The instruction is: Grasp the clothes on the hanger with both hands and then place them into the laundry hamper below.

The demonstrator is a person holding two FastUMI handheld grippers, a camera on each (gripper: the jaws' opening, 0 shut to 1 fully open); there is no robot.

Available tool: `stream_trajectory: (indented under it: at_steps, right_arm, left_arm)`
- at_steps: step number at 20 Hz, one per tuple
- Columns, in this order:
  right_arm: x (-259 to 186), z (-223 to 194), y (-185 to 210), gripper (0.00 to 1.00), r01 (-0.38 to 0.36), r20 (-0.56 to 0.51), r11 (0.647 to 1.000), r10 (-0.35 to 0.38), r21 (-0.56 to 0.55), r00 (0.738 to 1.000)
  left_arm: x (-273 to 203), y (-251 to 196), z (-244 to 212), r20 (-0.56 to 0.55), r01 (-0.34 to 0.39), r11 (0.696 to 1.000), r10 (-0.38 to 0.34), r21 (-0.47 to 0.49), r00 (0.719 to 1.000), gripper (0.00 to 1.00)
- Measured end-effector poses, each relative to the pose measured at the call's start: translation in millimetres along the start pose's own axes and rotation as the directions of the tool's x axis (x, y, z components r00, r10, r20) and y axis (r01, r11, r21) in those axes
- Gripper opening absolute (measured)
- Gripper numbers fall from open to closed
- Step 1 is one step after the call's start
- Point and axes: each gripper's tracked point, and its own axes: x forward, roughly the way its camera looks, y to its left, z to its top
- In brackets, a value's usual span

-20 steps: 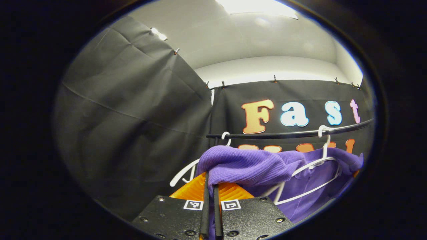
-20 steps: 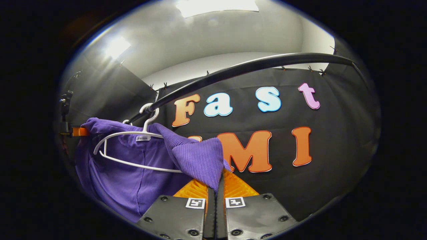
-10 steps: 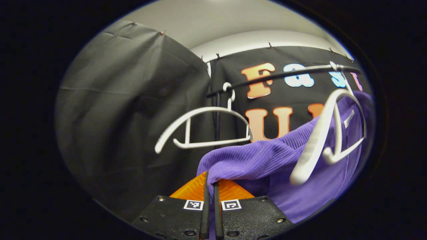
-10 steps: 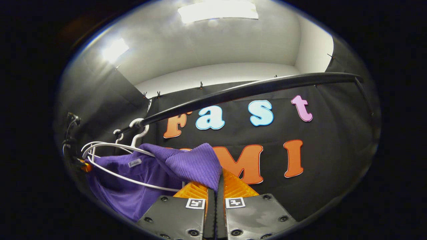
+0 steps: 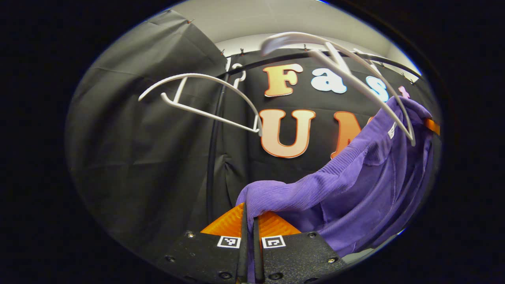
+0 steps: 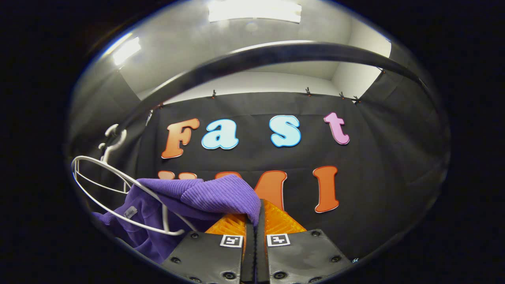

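Note:
A purple ribbed garment (image 5: 347, 185) stretches between my two grippers. My left gripper (image 5: 249, 221) is shut on one shoulder of it, at the bottom of the left gripper view. My right gripper (image 6: 255, 219) is shut on the other shoulder of the purple garment (image 6: 205, 197). The white hanger (image 5: 355, 75) it hung on swings tilted above the cloth, its lower end still near the collar. In the right gripper view that hanger (image 6: 118, 193) lies over the garment at the lower left. The other gripper's orange finger (image 5: 432, 126) shows at the far right edge of the left gripper view.
A black clothes rail (image 6: 252, 59) arcs overhead, close above my right gripper. A second, bare white hanger (image 5: 201, 98) hangs from the rail (image 5: 300, 57) to the left, beside a black upright post (image 5: 213, 150). Black cloth walls close in behind and at the left.
Both grippers have dropped with the garment. The cloth has slid down off the hanger, which has swung up and tilted. The rail now sits higher in both views.

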Motion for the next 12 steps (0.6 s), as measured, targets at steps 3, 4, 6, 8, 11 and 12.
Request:
stream_trajectory:
  at_steps: [3,4,6,8,11,12]
  right_arm:
    - [13,-23,-17,0.09,0.044,-0.052,0.999,-0.045,-0.031,0.998]
    - [15,-32,-22,0.13,0.052,-0.074,0.998,-0.055,-0.035,0.996]
    - [8,-54,-32,0.09,0.065,-0.112,0.997,-0.071,-0.049,0.991]
    - [-1,-73,-40,0.09,0.071,-0.15,0.995,-0.082,-0.076,0.985]
    - [-28,-91,-44,0.09,0.043,-0.195,0.994,-0.062,-0.1,0.979]
    - [-36,-92,-45,0.09,0.036,-0.2,0.993,-0.059,-0.117,0.978]
  left_arm:
    - [-12,-14,-5,0.007,0.031,0.999,-0.032,0.026,0.999,0.04]
    - [-13,-16,-7,0.003,0.037,0.999,-0.037,0.029,0.999,0.07]
    - [-14,-19,-15,-0.013,0.047,0.998,-0.047,0.031,0.999,0.09]
    - [-18,-23,-23,-0.027,0.056,0.998,-0.054,0.039,0.998,0.04]
    - [-19,-32,-21,-0.025,0.087,0.995,-0.086,0.043,0.996,0.06]
    - [-23,-38,-18,-0.019,0.094,0.994,-0.093,0.048,0.995,0.06]
